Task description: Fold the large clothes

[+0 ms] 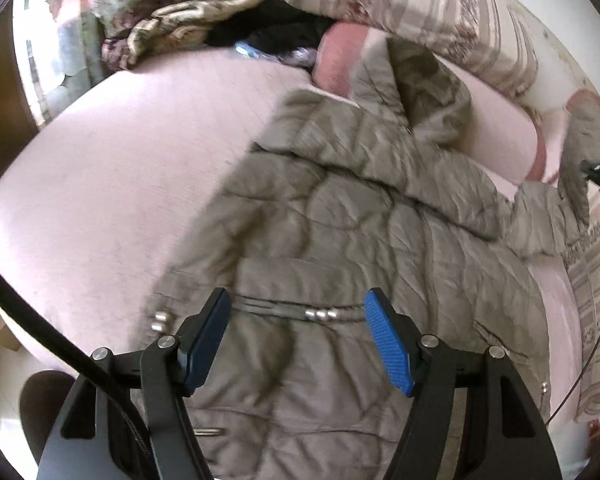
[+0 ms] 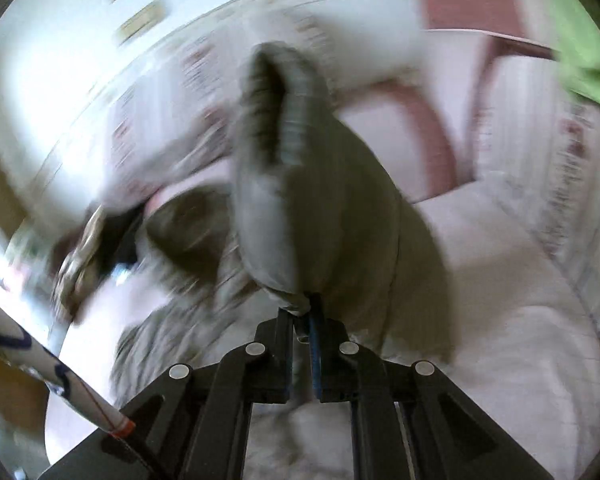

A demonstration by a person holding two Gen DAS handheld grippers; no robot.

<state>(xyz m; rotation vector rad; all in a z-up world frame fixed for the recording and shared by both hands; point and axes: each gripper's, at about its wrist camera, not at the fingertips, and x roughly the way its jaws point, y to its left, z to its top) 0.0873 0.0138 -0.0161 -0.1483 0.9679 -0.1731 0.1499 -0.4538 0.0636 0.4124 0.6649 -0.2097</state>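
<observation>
The left wrist view shows the grey-brown quilted hooded coat [image 1: 340,240] spread over the pink bed [image 1: 100,184], filling the frame's centre, beneath the left gripper [image 1: 296,340], whose blue pads stand wide apart. Only the blurred right wrist view shows the right gripper [image 2: 302,320] clamped on the coat's raised sleeve [image 2: 300,184].

- No text, label, brand or number can be read in either view.
- The white tube [image 2: 56,372] at the lower left of the right wrist view bears dark blue marks, too blurred to read.
- The framed pieces [image 2: 142,20] on the wall at the upper left are blurred as well.
</observation>
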